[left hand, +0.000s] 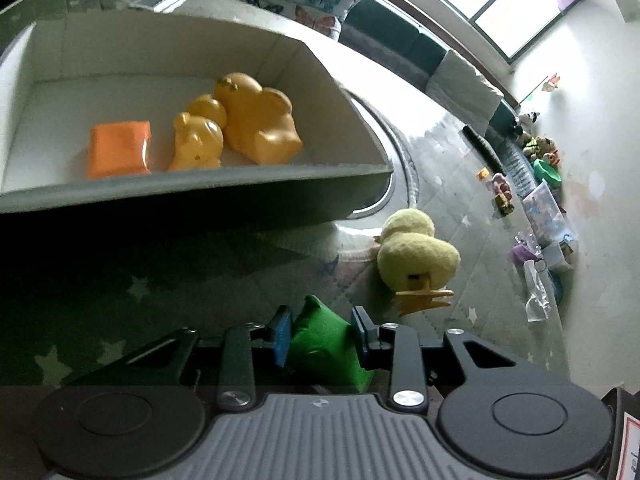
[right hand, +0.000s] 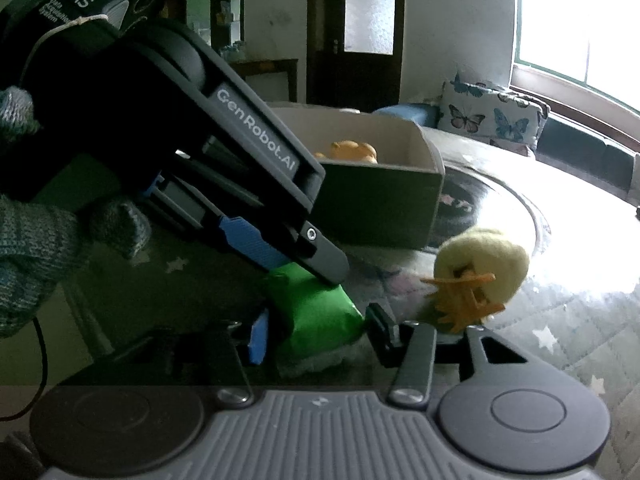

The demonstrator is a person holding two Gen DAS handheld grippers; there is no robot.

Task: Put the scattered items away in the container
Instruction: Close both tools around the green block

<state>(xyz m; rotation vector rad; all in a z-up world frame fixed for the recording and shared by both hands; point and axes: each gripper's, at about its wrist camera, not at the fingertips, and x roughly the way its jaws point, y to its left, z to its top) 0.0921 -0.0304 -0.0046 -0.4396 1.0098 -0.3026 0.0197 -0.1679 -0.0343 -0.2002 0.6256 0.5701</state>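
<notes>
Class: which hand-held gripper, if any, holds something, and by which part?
The left hand-held gripper pinches the green beanbag across its sides. The right hand-held gripper stands open around it.

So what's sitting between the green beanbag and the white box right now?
Nothing: in the left wrist view, only bare star-patterned mat lies between the green beanbag, held in the left gripper, and the white box. The plush duck sits off to the side.
</notes>
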